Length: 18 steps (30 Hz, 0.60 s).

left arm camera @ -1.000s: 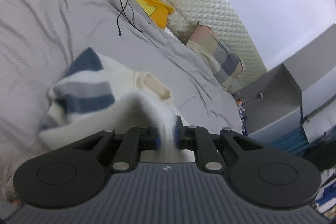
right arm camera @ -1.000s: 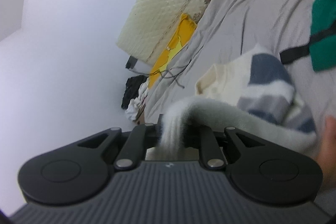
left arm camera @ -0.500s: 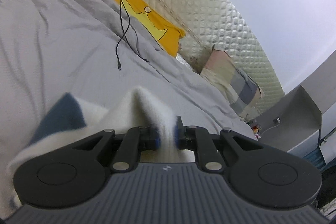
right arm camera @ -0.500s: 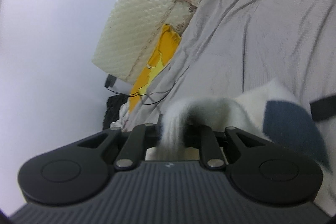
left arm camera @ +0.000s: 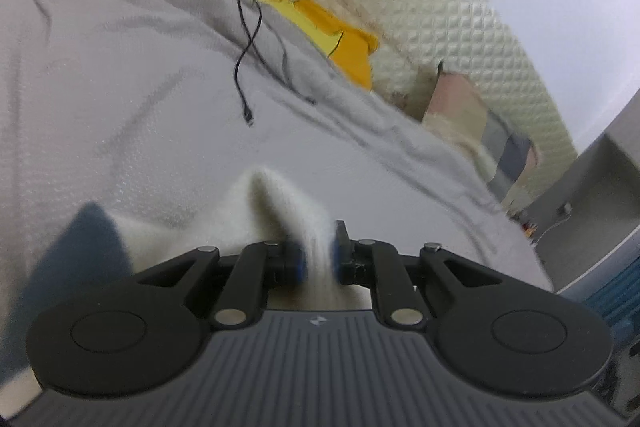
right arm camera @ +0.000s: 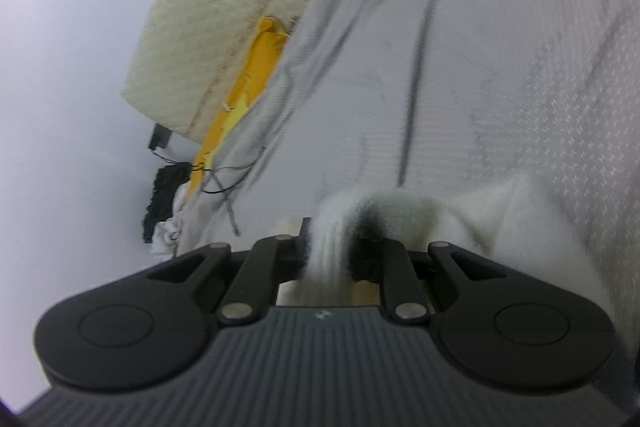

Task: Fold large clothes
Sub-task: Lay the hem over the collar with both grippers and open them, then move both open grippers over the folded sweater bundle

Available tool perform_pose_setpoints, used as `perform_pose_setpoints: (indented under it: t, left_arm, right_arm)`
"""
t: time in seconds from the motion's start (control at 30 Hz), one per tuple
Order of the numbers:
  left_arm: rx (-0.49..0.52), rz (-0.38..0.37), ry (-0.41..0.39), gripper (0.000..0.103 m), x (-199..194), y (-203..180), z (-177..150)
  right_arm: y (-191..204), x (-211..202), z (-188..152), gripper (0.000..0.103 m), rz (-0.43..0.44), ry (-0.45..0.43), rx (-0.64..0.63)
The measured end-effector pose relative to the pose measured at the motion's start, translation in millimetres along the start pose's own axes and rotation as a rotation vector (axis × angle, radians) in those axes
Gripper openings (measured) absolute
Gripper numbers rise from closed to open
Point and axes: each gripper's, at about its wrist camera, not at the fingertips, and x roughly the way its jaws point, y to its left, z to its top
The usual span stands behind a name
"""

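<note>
Currently L gripper (left arm camera: 318, 259) clamped on a fold of cream sweater (left arm camera: 276, 211); fabric bunches up just ahead of its fingers, navy patch off to its left. R gripper (right arm camera: 330, 255) likewise pinched on sweater (right arm camera: 404, 205), cloth draping to its right. Grey bedsheet (left arm camera: 120, 67) spreads ahead of both. Black cable (left arm camera: 248, 39) lies further fwd of L gripper, w/ yellow pillow (left arm camera: 320, 23) and quilted headboard (left arm camera: 420, 11) beyond.

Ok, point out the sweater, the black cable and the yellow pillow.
sweater (left arm camera: 276, 203), left wrist view, raised cream fold
black cable (left arm camera: 248, 39), left wrist view, middle of its run
yellow pillow (left arm camera: 316, 15), left wrist view, top face
</note>
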Motion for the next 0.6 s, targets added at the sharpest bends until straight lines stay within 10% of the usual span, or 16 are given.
perform_pose_setpoints:
  t: [0.3,0.37,0.47,0.6]
  left_arm:
    - [-0.009,-0.014,0.046,0.029,13.0,9.5,-6.5]
    - [0.026,-0.024,0.030,0.066,2.1,0.3,-9.0]
    - [0.100,-0.073,-0.010,0.072,-24.3,-19.9,-12.8]
    - [0.182,-0.093,-0.008,0.072,-44.8,-44.2,-26.3]
  right_arm:
    - [-7.4,-1.2,-2.3,0.021,0.013,0.006,0.014]
    - [-1.7,-6.6,-4.3,0.039,0.025,0.011,0.002]
    - [15.1,-18.2,-7.4,0.080,0.086,0.011,-0.034]
    - [41.5,-41.6,-15.2,0.082,0.159,-0.008,-0.124]
